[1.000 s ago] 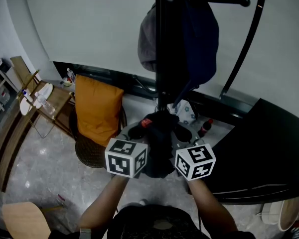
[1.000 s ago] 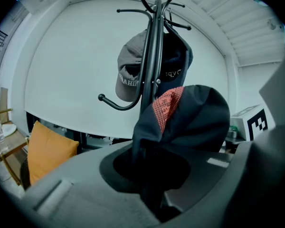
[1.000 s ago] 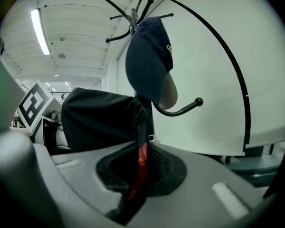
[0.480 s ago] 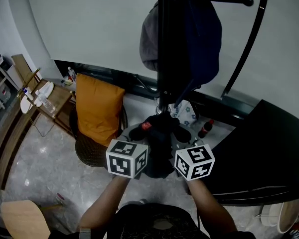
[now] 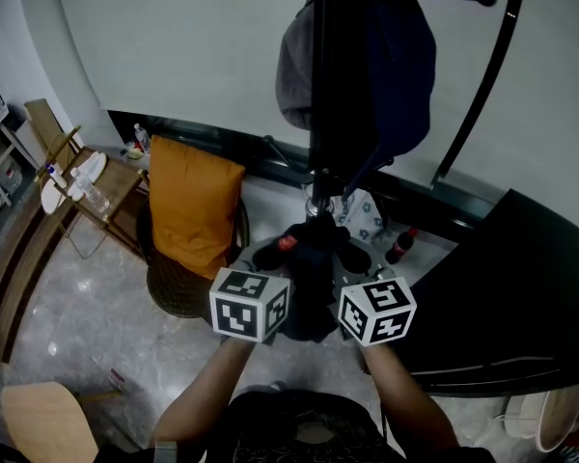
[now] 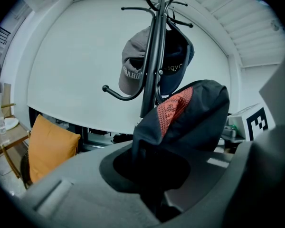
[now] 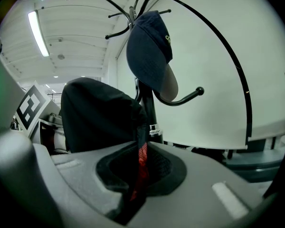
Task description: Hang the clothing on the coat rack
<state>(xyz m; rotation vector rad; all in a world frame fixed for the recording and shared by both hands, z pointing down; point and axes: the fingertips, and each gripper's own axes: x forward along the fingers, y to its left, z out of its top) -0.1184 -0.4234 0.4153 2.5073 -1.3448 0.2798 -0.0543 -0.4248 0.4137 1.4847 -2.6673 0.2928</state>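
In front of the coat rack [image 5: 326, 85], low down and close to its pole, the left hand-held gripper [image 6: 152, 189] is clamped on one side of the dark clothing [image 5: 309, 278]. The cloth bunches up out of the jaw gap and shows a red mesh patch. The right hand-held gripper [image 7: 134, 182] is clamped on the other side, and a thin fold with a red edge runs down between its jaws. The two sit side by side with the clothing slung between them, well below the rack's arms.

Higher on the rack, a grey cap [image 5: 294, 66] hangs on the left of the pole and a navy cap [image 5: 405, 56] on the right, both tight against it. Below the grey cap, a curved hook [image 6: 118, 98] sticks out to the left of the pole with nothing on it. A matching one shows under the navy cap in the right gripper view.

The main risk looks like the grip itself. The right side holds only a narrow fold, so a tug while lifting could pull the cloth free and let that side sag. If the clothing goes up close to the pole it could brush a cap off its peg. The bare hooks are slim and end in small knobs. If either grip lets go before the cloth is properly over a hook, the clothing would probably slide off to the floor [image 5: 77, 326].
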